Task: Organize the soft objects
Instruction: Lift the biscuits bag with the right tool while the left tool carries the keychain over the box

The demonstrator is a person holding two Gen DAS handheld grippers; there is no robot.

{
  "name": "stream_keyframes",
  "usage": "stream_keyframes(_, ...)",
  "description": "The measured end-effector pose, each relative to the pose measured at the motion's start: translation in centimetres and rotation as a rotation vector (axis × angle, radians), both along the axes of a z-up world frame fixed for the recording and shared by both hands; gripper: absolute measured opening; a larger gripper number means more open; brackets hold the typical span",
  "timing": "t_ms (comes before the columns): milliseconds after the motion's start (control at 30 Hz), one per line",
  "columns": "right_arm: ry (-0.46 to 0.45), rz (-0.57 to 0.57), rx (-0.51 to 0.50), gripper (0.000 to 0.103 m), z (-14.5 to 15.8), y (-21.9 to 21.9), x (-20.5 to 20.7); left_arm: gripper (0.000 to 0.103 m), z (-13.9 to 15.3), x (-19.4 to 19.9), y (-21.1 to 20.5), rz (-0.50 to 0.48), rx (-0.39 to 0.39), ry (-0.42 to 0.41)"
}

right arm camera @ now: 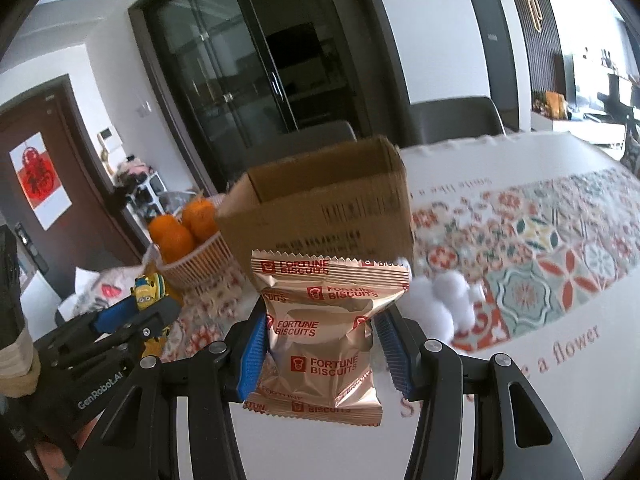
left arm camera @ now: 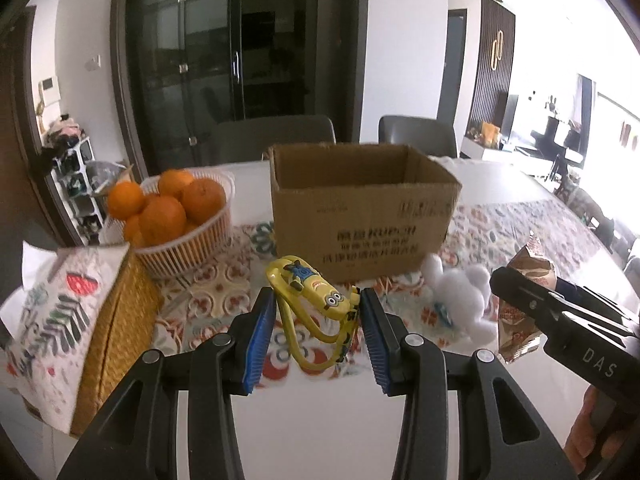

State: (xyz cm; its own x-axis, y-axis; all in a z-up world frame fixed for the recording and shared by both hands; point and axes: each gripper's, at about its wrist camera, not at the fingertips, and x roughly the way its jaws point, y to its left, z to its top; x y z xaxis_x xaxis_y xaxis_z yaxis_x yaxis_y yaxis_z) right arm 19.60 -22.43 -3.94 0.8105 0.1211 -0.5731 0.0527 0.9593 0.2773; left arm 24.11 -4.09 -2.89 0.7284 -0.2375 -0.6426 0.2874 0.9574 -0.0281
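My left gripper (left arm camera: pixel 318 334) is shut on a yellow rubber minion toy (left arm camera: pixel 316 304) with looped straps, held above the table. It shows in the right wrist view too, the left gripper (right arm camera: pixel 132 316) with the minion toy (right arm camera: pixel 148 288) at its tip. My right gripper (right arm camera: pixel 320 344) is shut on a copper-coloured Fortune Biscuits packet (right arm camera: pixel 320 336), also lifted; from the left wrist view the right gripper (left arm camera: pixel 520 300) and the biscuit packet (left arm camera: pixel 524 304) appear at the right. An open cardboard box (left arm camera: pixel 360 216) stands just beyond both. A white plush toy (left arm camera: pixel 464 300) lies on the tablecloth before the box.
A white basket of oranges (left arm camera: pixel 176 216) stands left of the box. A tissue box (left arm camera: pixel 76 320) in a woven yellow holder sits at the near left. Patterned tablecloth (right arm camera: pixel 540 264) covers the table; grey chairs (left arm camera: pixel 420 136) stand behind it. A hand (left arm camera: pixel 588 432) holds the right gripper.
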Motion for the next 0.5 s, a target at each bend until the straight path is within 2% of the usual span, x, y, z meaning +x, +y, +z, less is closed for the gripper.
stream_keyframes(500,-0.121,0.017,-0.031,0.053,4.5,-0.7,2.5,0.043,4.3,2.0,-0.9,-0.002,-0.016,-0.117)
